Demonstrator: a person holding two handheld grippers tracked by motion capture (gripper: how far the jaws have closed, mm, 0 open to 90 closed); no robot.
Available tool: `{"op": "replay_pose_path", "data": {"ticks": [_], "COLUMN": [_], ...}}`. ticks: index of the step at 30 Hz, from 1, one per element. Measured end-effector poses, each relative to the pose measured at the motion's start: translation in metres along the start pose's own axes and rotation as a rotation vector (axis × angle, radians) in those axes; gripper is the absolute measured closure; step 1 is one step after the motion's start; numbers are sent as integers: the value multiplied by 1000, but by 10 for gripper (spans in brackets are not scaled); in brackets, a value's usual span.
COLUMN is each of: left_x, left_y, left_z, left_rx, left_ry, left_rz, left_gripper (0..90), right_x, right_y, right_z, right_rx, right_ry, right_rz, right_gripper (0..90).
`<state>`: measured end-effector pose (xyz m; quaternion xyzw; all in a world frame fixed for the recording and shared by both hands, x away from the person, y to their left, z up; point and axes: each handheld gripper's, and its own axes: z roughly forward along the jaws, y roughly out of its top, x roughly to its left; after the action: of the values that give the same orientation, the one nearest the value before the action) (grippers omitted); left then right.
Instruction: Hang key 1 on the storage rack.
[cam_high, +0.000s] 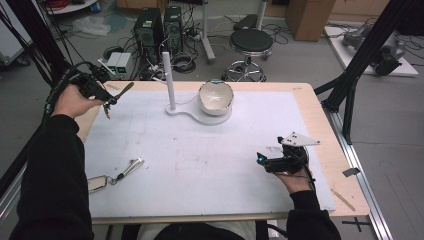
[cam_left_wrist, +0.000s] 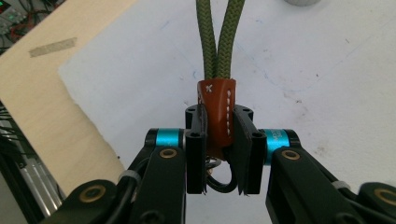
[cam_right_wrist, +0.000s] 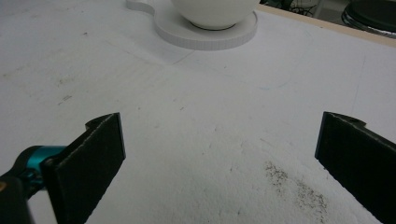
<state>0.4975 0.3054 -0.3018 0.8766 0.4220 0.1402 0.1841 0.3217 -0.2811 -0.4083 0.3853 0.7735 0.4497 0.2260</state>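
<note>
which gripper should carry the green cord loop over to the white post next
Left. The left gripper is already shut on the leather tab of the green cord loop, held up near the white post. The right gripper is open, low on the mat.

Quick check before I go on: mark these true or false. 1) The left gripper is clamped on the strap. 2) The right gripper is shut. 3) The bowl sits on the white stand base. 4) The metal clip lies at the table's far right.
1) True: the left gripper is shut on the brown leather tab of the green cord strap.
2) False: the right gripper is open, holding nothing.
3) True: the white bowl rests on the stand base.
4) False: the metal clip lies near left.
</note>
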Motion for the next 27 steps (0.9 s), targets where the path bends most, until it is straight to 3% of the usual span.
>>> {"op": "replay_pose_path", "data": {"ticks": [8, 19, 27], "left_x": [-4, -27, -34], "left_y": [5, 31, 41], "left_z": [-9, -35, -32], "left_rx": [-27, -79, -74], "left_ry": [5, 9, 22], "left_rz": [-5, 69, 84], "left_gripper": [764, 763, 763], "right_x": [0, 0, 0], "right_y": [0, 0, 0], "right_z": [-1, 2, 1], "right_rx": [-7, 2, 1], "right_ry": [3, 18, 18], "right_rz": [-1, -5, -1], "right_gripper": [6, 6, 6]}}
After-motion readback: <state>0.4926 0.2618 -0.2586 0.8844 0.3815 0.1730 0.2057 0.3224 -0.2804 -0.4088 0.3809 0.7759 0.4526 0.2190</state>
